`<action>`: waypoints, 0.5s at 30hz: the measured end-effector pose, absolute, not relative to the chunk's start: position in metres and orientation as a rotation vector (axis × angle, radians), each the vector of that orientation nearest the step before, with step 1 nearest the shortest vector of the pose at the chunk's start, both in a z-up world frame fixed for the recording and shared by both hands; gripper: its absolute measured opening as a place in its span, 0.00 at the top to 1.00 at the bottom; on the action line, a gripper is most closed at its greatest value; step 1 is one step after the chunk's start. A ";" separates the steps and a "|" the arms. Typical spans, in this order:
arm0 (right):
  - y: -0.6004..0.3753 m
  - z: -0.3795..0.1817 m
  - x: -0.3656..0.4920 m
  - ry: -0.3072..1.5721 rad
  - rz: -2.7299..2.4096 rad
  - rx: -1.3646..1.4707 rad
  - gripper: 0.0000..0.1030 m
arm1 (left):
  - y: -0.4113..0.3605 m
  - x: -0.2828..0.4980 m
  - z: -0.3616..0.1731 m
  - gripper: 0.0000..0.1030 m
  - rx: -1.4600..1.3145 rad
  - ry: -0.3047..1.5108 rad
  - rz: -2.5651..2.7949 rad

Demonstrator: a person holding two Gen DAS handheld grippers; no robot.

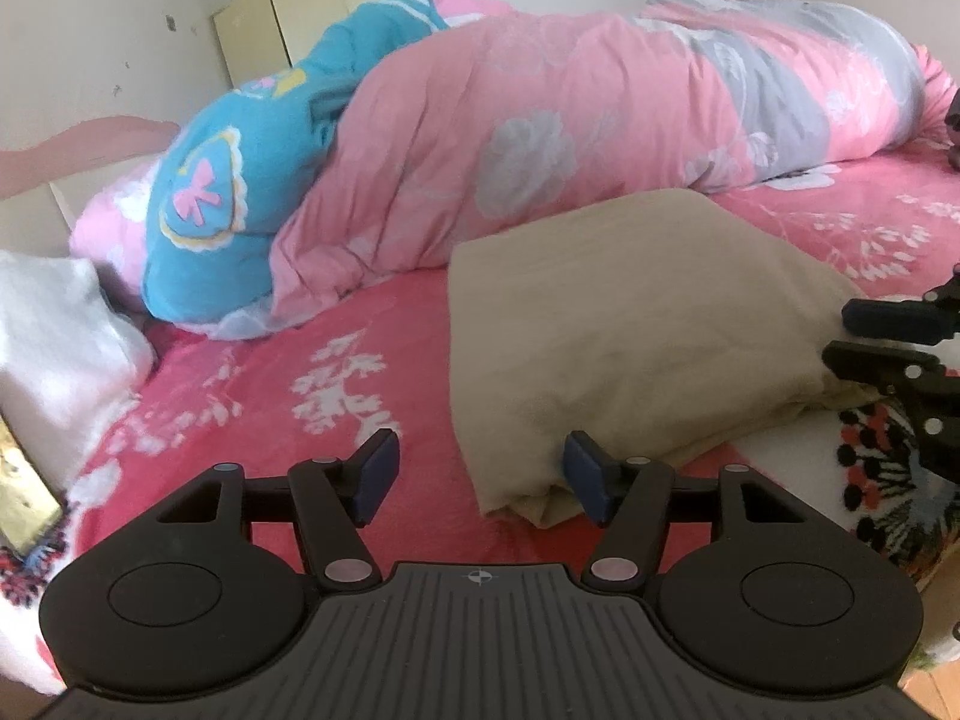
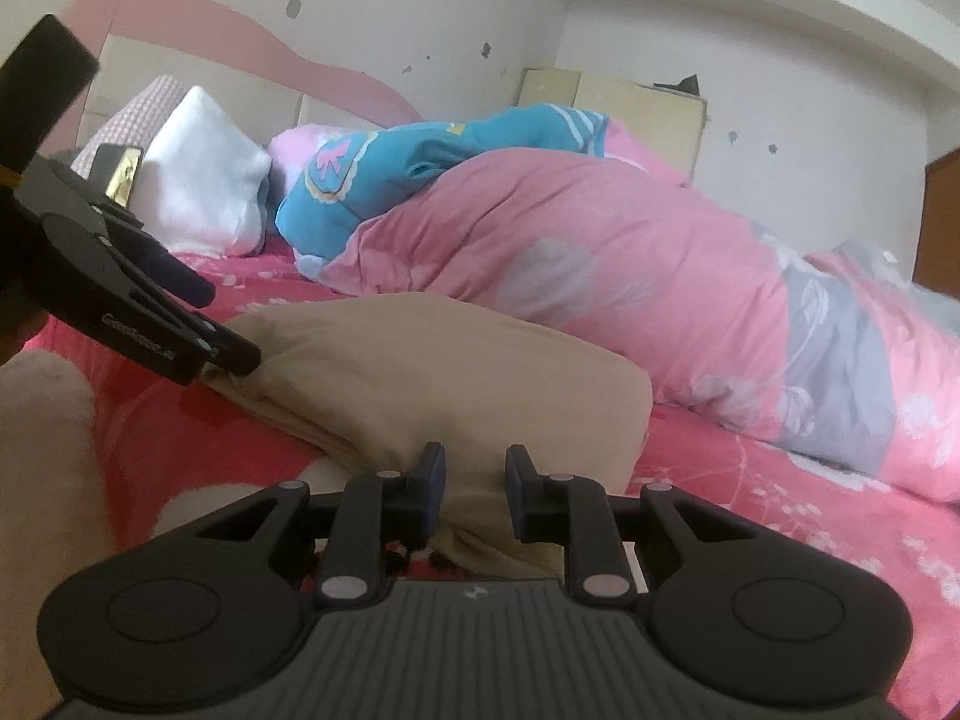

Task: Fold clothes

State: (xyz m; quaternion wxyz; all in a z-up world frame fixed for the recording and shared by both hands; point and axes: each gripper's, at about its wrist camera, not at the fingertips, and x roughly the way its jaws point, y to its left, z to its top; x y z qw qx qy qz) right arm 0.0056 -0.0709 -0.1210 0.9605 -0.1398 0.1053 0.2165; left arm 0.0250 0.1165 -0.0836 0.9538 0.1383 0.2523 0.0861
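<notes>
A tan garment [image 1: 630,312] [image 2: 432,360] lies folded into a thick rectangle on the red-pink bed sheet [image 1: 300,390]. My left gripper [image 1: 483,477] is open at its near left corner. The right pad touches the cloth's folded edge and the left pad stands clear of it. In the right wrist view the left gripper [image 2: 225,324] comes in from the left, its lower finger against that corner. My right gripper [image 2: 475,492] is shut on the garment's near edge, with a bulge of tan cloth filling the narrow gap between its pads. It shows at the right edge of the left wrist view [image 1: 852,339].
A bulky pink and grey floral duvet [image 1: 540,120] and a blue blanket [image 1: 240,180] are heaped behind the garment. A white pillow [image 1: 54,324] lies by the pink headboard [image 2: 240,48]. A white patterned blanket [image 1: 870,468] covers the bed's near edge. A cream cabinet [image 1: 312,12] stands against the wall.
</notes>
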 end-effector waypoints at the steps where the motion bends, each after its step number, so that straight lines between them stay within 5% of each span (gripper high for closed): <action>1: -0.072 -0.121 0.006 0.214 0.440 -0.277 0.77 | 0.115 0.021 -0.080 0.41 0.286 0.505 0.183; 15: -0.086 -0.116 0.013 0.252 0.476 -0.147 0.77 | 0.067 0.049 -0.080 0.41 0.241 0.461 0.070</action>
